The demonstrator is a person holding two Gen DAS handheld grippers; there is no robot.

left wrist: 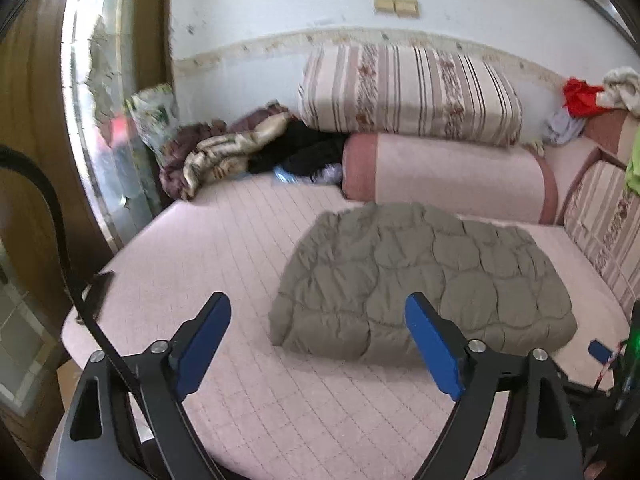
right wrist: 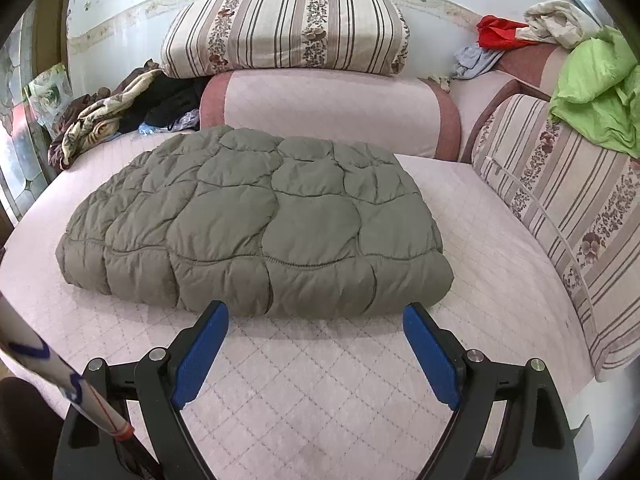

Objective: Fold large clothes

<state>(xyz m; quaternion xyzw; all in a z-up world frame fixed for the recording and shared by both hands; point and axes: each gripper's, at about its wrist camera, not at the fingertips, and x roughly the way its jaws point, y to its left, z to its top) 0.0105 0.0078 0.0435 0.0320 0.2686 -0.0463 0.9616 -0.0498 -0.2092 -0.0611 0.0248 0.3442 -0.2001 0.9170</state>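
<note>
An olive-green quilted puffer garment (left wrist: 420, 280) lies folded into a compact bundle on the pink quilted bed (left wrist: 224, 248). It also shows in the right wrist view (right wrist: 256, 216), filling the middle. My left gripper (left wrist: 318, 312) is open and empty, held above the bed just in front of the garment's near left edge. My right gripper (right wrist: 316, 320) is open and empty, just in front of the garment's near edge, above the bed (right wrist: 320, 380).
A pink bolster (right wrist: 332, 108) with a striped floral pillow (right wrist: 284, 32) on it lies behind the garment. A striped cushion (right wrist: 560, 208) with a green cloth (right wrist: 600, 92) stands right. Crumpled blankets (left wrist: 224, 152) pile at the back left beside a window (left wrist: 100, 112).
</note>
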